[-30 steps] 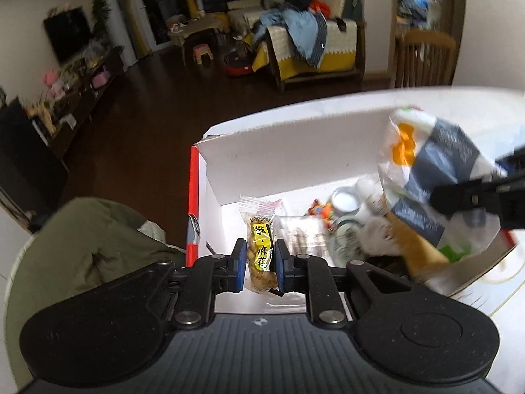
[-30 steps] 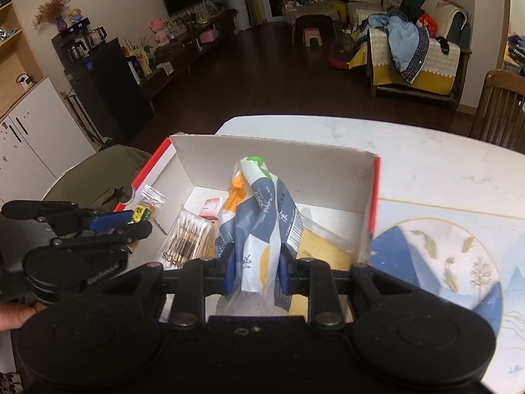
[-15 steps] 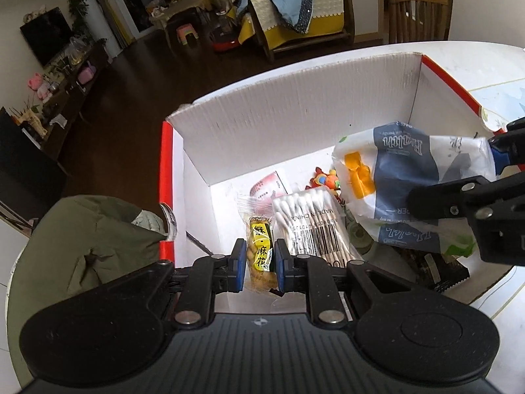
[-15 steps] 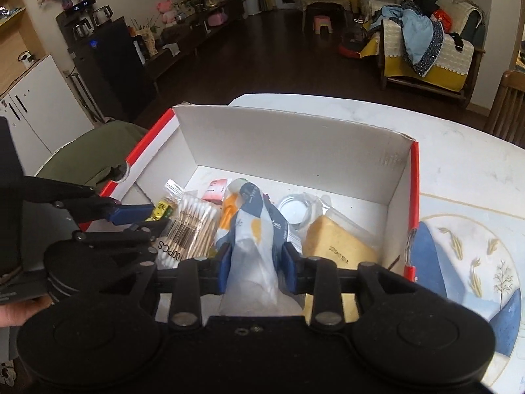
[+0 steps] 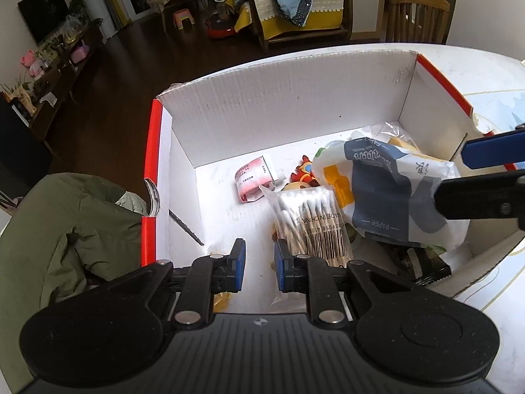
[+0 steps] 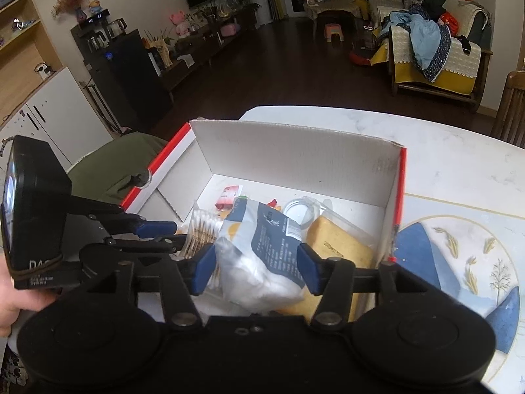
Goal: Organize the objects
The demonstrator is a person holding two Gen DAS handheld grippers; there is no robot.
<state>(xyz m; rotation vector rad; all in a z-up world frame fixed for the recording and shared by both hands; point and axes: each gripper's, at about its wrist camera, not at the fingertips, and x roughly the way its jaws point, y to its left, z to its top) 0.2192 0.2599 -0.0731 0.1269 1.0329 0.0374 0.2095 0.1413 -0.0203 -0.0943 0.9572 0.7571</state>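
We see a white cardboard box with red edges (image 5: 295, 124) open on the white tabletop (image 6: 443, 164), holding mixed items. A blue-grey, white and orange plastic-wrapped tissue pack (image 6: 262, 249) lies in the box's right half, long axis running from the near wall toward the far wall in the right wrist view, its printed end pointing away from the camera and its white crumpled end near us. The right gripper (image 6: 257, 271) straddles that near end; its jaws have just been opening, the blue pads stand clear on both sides, so the pack sits between them, not clamped. In the left wrist view the same pack (image 5: 393, 197) lies across the right of the box with the right gripper's fingers (image 5: 485, 154) over its end. A clear bag of cotton swabs (image 5: 311, 220) lies just left of the pack, long axis near-to-far, barcode end toward the left gripper (image 5: 259, 264). That gripper's jaws stand at their narrowest with nothing between the pads; it hangs over bare box floor, the swab bag just right of its right finger. A small red-and-white sachet (image 5: 252, 177) lies further back, and a yellow flat packet (image 6: 338, 246) lies right of the pack.
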